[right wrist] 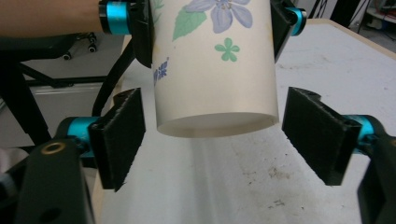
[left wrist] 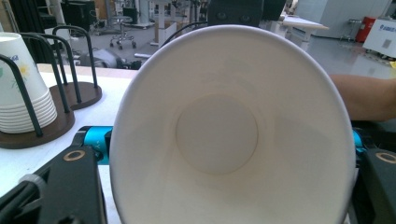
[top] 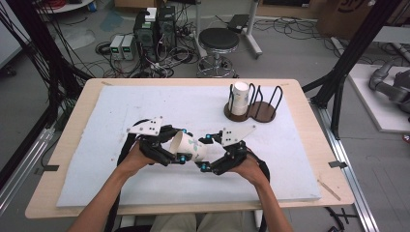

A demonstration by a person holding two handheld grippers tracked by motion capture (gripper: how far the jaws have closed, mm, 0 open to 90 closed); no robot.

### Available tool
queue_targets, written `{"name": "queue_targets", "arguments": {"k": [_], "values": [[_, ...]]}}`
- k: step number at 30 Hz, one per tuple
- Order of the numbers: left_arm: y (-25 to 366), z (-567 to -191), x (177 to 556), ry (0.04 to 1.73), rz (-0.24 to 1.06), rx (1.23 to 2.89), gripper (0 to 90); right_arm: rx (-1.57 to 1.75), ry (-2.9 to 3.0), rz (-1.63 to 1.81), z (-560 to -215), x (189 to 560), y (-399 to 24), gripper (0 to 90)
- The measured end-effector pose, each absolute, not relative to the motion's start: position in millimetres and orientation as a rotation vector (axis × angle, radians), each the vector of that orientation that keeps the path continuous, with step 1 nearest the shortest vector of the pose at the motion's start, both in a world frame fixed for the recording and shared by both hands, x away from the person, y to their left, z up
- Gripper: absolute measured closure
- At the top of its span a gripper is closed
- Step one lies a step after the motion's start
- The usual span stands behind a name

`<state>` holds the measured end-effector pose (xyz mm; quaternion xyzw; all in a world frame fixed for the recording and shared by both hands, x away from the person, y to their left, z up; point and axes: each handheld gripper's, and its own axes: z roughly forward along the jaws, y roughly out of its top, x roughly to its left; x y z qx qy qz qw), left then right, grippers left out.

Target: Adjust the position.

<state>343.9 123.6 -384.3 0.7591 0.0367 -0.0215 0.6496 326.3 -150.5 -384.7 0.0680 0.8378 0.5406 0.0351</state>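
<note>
A white paper cup (top: 189, 146) printed with blue flowers lies on its side in the air over the white mat (top: 121, 106), between both grippers. My left gripper (top: 175, 151) is shut on it near the rim, and the left gripper view looks straight into the cup's open mouth (left wrist: 224, 130). My right gripper (top: 207, 157) is open around the cup's base (right wrist: 215, 84); its ribbed pads (right wrist: 122, 135) stand a small gap off each side. The left gripper's fingers (right wrist: 142, 37) clamp the cup higher up in the right gripper view.
A stack of upside-down paper cups (top: 240, 98) sits in one bay of a dark wire cup holder (top: 265, 111) at the mat's far right, seen also as the stack (left wrist: 18, 93) in the left gripper view. A stool (top: 219, 41) and computers (top: 154, 29) stand beyond the table.
</note>
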Motion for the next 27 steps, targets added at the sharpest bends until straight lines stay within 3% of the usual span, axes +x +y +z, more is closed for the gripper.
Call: {"name": "queue_targets", "arguments": {"k": [27], "values": [[133, -378, 345, 0.129, 0.04, 1.834, 28.4, 0.351, 2.53, 1.605, -390, 324, -169, 20.9]]}}
